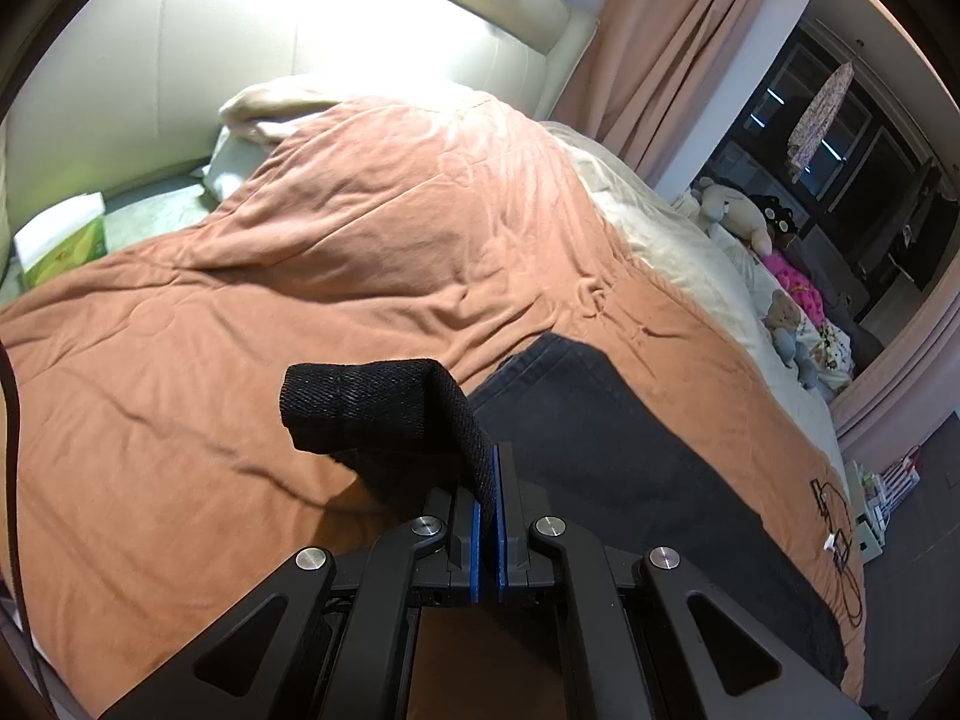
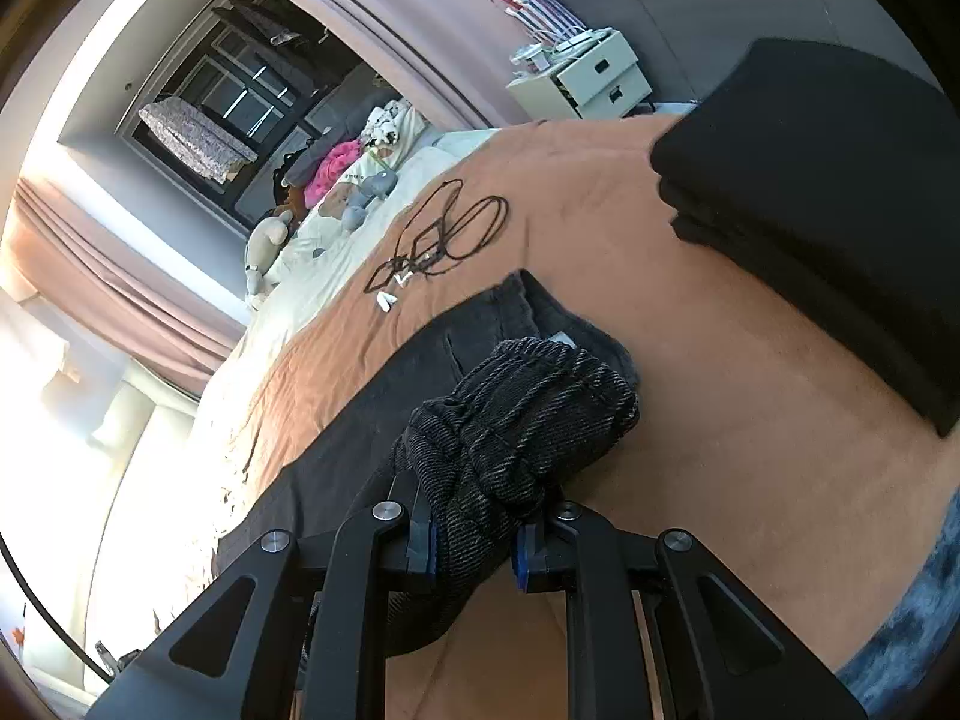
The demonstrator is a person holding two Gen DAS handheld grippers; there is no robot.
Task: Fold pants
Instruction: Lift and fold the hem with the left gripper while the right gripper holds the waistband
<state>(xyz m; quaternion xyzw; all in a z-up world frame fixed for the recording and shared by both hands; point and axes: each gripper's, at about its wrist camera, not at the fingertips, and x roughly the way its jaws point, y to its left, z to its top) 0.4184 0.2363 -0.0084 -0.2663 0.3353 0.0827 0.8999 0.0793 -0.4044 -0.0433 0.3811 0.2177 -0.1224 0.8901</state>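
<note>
Dark grey pants [image 1: 606, 438] lie spread on an orange blanket [image 1: 300, 312] on the bed. My left gripper [image 1: 493, 480] is shut on a hem end of the pants [image 1: 366, 405], which curls up and to the left above the blanket. My right gripper [image 2: 474, 516] is shut on a thick bunch of the pants [image 2: 516, 420], near the waist end. The rest of the pants [image 2: 360, 408] trails away to the left on the blanket [image 2: 720, 390].
A stack of folded dark clothes [image 2: 840, 210] sits at the right. A tangle of black cable [image 2: 444, 234] lies on the blanket beyond the pants. Stuffed toys [image 1: 756, 222] line the bed's far side. A green box [image 1: 60, 246] sits near the headboard. A white drawer unit [image 2: 594, 75] stands on the floor.
</note>
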